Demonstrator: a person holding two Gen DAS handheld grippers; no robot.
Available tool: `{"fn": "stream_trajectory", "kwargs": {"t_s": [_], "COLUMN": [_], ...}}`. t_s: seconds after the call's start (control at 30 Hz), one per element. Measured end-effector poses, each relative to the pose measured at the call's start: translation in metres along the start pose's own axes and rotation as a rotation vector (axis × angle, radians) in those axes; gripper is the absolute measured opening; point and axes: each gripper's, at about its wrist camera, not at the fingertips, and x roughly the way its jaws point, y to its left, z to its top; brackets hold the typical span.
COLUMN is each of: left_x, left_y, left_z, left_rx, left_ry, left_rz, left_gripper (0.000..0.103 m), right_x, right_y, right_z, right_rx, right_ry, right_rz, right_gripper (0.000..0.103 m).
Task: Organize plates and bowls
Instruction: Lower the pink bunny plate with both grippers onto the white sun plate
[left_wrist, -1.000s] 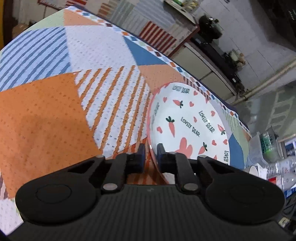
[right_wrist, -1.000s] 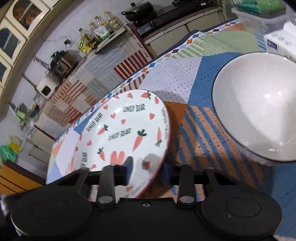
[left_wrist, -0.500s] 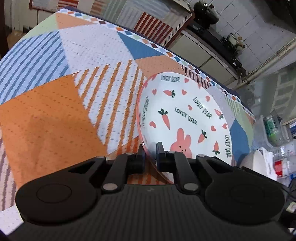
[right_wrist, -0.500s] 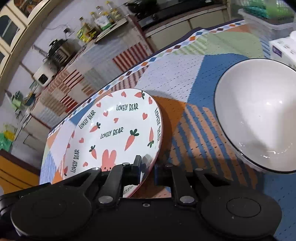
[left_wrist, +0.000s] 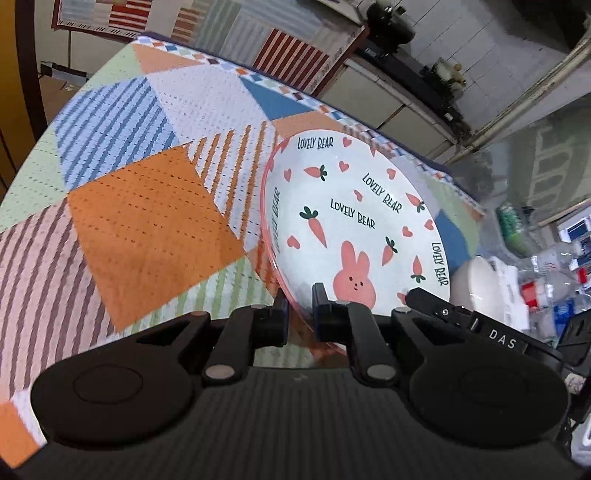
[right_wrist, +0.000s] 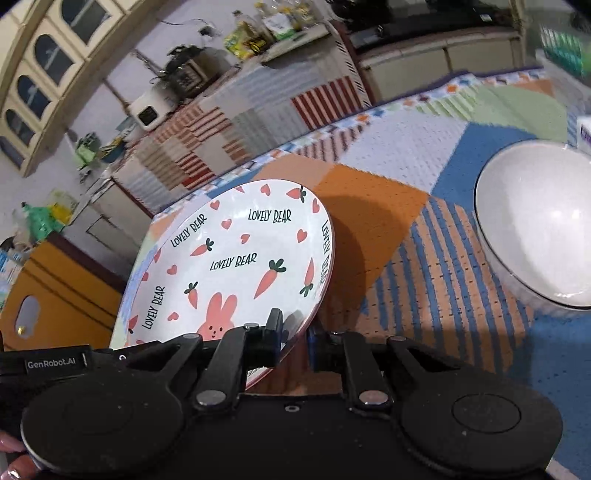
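Above the patchwork tablecloth (left_wrist: 147, 221), the carrot-and-bunny plate (left_wrist: 351, 221) hangs tilted between my two tongs. My left gripper (left_wrist: 298, 314) pinches its near rim, one finger on each face. My right gripper (right_wrist: 295, 332) clamps the opposite edge likewise. The white bowl (right_wrist: 539, 225) sits well apart to my right.

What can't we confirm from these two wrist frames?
- plate underside and near rim: both views, covered by the left gripper and right gripper.
- white bowl: right view, cut off by the frame edge; left view, only a sliver.
- Clutter at the table's far end: left view, blurred.
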Motion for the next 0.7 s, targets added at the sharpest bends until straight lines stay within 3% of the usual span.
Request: {"fn": "stream_trajectory", "kwargs": {"t_s": [0.3, 0.7], "left_x": [-0.074, -0.155], "left_y": [-0.034, -0.079], "left_z": [-0.028, -0.093], "left_rx": [0.053, 0.144], "left_ry": [-0.054, -0.099], "left_rz": [-0.043, -0.055], "left_gripper": [0.011, 0.011], "right_x": [-0.075, -0.173], "right_y": [0.019, 0.025], "right_z": [-0.008, -0.05], "right_rx": [-0.046, -0.068], "right_ry": [-0.074, -0.148], "right_rz": [0.071, 0.13], "right_gripper": [0.017, 0.018]}}
